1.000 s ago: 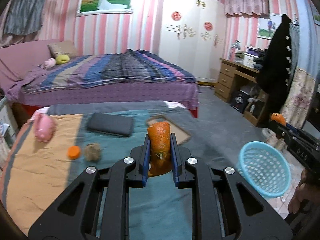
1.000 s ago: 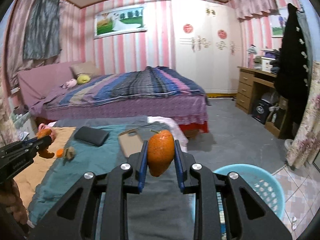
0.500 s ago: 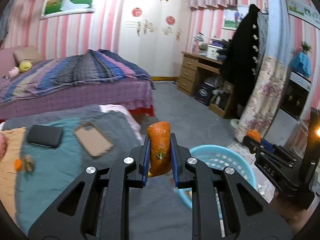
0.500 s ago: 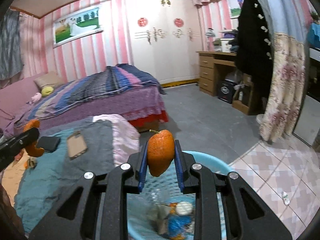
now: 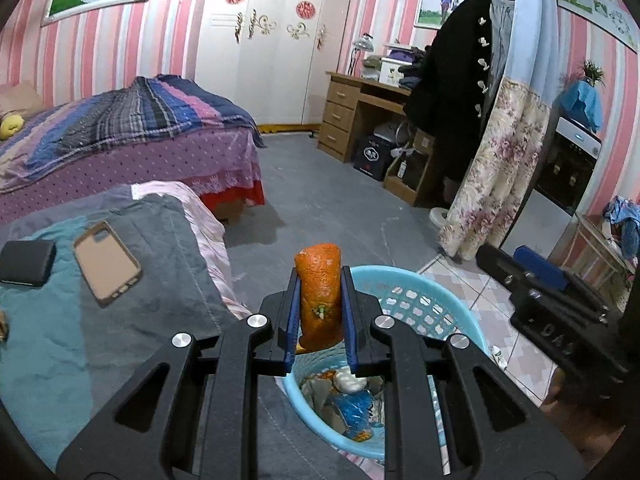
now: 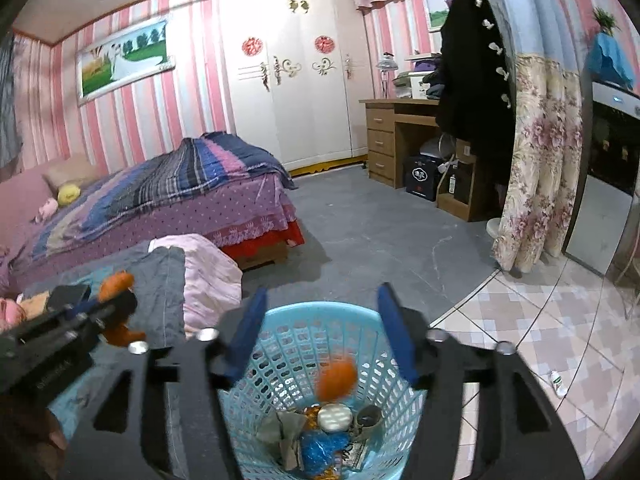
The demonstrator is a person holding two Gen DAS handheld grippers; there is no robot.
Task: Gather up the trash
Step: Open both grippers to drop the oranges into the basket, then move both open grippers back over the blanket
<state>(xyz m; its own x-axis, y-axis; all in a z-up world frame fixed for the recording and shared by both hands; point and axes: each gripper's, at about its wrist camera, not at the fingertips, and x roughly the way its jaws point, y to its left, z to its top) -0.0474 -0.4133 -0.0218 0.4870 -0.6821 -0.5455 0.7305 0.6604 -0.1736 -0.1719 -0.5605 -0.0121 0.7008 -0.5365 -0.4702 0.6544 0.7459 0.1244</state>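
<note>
Both grippers over the basket (image 6: 280,344)
Right gripper (image 6: 320,332) jaws now wide, its orange peel (image 6: 336,376) dropped; left gripper (image 5: 320,316) still clamps peel (image 5: 319,292).

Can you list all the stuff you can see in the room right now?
Orange peel piece: 1, orange, clamped in left claw.
Blurred orange peel piece: 1, orange, inside basket, apparently falling.
Light blue plastic basket: 1, blue, on floor beside bed, trash inside.
Tan phone case: 1, tan, on grey blanket.
Black wallet: 1, black, left of case.
Left claw: 1, black, shut.
Right claw: 1, black, open above basket.
</note>
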